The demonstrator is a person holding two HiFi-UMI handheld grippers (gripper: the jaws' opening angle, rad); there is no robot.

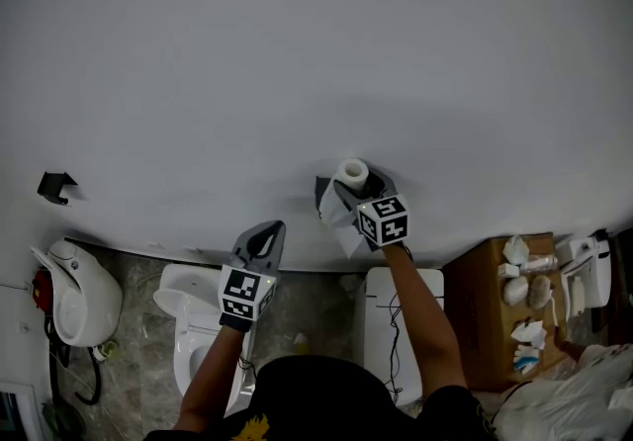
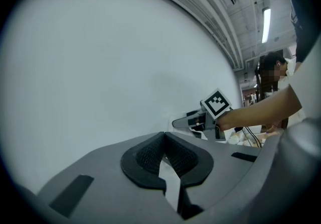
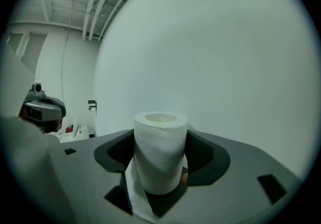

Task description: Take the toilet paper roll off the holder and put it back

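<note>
right gripper (image 3: 160, 140): clamped on upright white toilet paper roll (image 3: 159, 160) | left gripper (image 2: 163, 136): 8 o'clock of it, jaws together, empty | risk: hanging tail (image 3: 133, 193) snags, roll tilts

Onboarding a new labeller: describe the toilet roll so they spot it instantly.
Start at the big white wall; at its lower middle is the right gripper. The roll stands upright between its jaws, hollow core up, a loose sheet hanging below. Unlike the white clutter on the box at right, it's a clean cylinder.
</note>
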